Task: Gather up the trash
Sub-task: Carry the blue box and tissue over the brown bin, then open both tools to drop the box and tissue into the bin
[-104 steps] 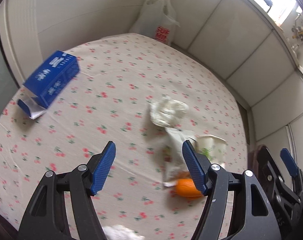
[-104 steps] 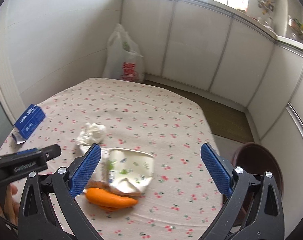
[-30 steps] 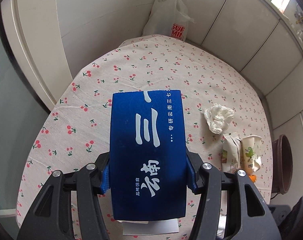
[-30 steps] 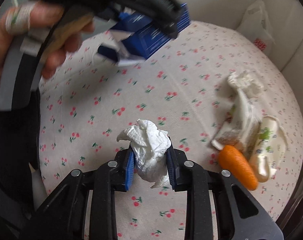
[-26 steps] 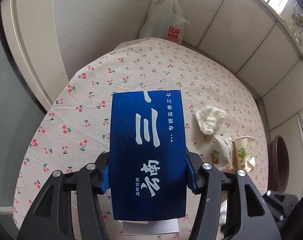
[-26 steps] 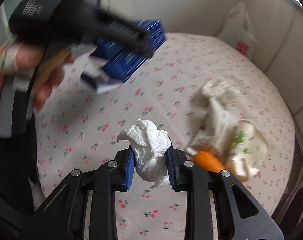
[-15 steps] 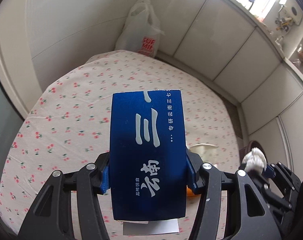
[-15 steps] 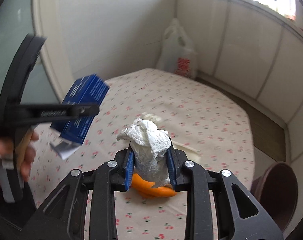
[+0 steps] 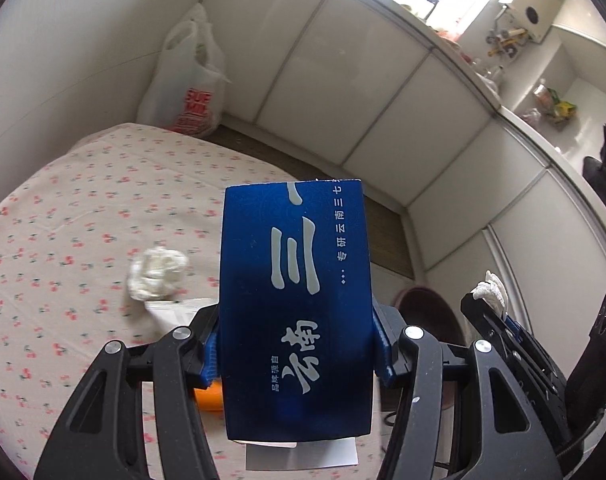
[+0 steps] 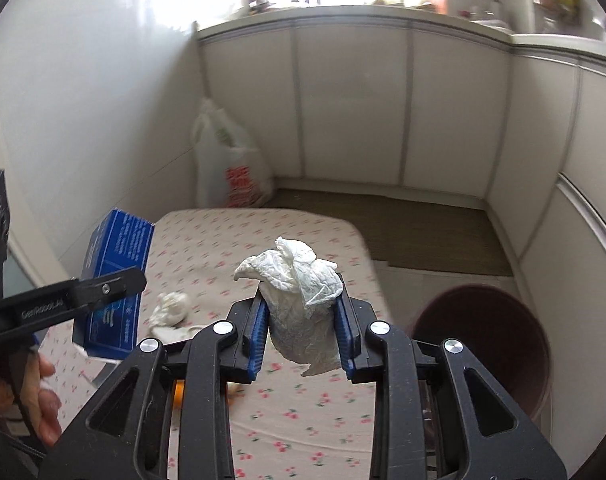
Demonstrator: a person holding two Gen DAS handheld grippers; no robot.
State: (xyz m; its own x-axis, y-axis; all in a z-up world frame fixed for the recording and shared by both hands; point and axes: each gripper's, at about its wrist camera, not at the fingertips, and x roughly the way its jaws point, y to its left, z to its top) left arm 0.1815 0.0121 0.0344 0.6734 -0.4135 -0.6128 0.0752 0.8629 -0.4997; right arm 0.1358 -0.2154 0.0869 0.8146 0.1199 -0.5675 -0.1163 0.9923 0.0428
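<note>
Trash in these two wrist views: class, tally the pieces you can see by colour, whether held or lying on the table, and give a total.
Blue: 1, the blue box in the left tongs.
White: 2, the crumpled tissue in the right tongs and the tissue wad on the table.
Orange: 1, the orange item, mostly hidden.
Total: 4

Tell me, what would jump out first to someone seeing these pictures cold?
A deep blue cardboard box with white Chinese lettering fills the left view, clamped in the left gripper. In the right view a crumpled white paper tissue sits pinched in the right gripper, above the cherry-print tablecloth. A dark brown round bin waits on the floor to the right.
</note>
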